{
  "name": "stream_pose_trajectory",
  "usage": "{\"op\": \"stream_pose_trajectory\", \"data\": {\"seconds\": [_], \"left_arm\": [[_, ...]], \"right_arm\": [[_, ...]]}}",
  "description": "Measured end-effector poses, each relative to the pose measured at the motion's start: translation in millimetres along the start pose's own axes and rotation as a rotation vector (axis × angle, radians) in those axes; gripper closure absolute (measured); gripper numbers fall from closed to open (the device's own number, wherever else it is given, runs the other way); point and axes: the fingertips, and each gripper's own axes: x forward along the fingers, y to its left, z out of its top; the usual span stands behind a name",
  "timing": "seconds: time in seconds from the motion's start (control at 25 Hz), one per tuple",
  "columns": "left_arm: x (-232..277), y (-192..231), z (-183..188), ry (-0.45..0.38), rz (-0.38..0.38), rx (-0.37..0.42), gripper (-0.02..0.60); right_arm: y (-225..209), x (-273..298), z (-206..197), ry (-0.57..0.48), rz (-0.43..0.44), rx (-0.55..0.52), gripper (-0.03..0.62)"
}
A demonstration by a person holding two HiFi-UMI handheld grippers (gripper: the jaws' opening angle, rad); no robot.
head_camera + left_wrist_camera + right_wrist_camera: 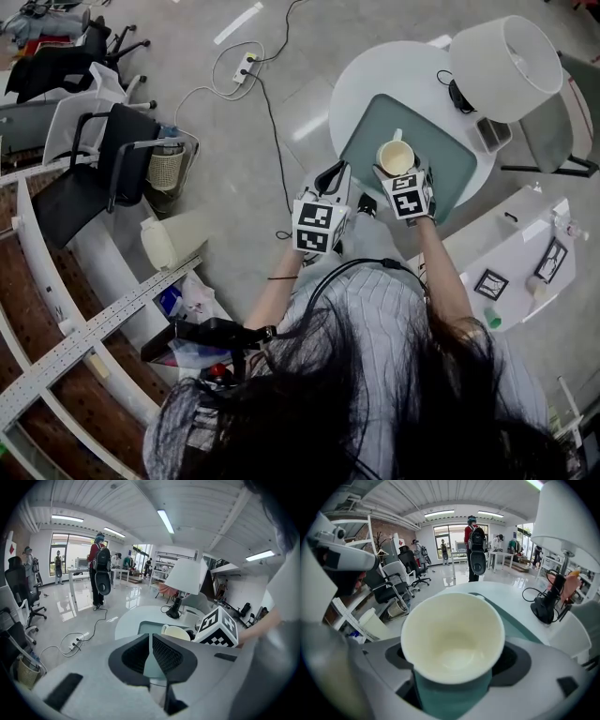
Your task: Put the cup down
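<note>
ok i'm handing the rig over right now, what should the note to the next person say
Right claw: shut on the cream cup, which is upright and empty.
Left claw: shut, holding nothing, just off the table's near edge.
The cup is over the green mat on the round white table, near the lamp. Whether its base touches the mat cannot be told.
Done: cup gripped and over the mat.
Left: set it down, open the right claw, back away.

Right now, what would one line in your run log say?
right tool: shut on cup | cup: upright, empty, over green mat | left tool: shut, empty | step: cup not yet released
</note>
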Motion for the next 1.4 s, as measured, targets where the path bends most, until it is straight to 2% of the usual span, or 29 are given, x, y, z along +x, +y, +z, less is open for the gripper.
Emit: {"op": "stream_pose_trajectory", "data": {"seconds": [0.12, 0.8, 1.04, 1.4], "left_arm": [[-2, 2, -2, 0.003, 0.004, -0.003, 0.55], [-19, 8, -9, -0.006, 0.009, 0.01, 0.55], [-33, 14, -13, -0.014, 0.024, 0.008, 0.551], [-53, 12, -20, -0.032, 0.014, 0.02, 0.55]], "right_arm": [[0, 3, 1, -0.004, -0.014, -0.035, 0.191], [-13, 21, 21, -0.002, -0.049, 0.0, 0.191], [-14, 11, 21, -0.005, -0.077, 0.031, 0.19], [-7, -29, 21, -0.095, -0.113, 0.138, 0.191]]}}
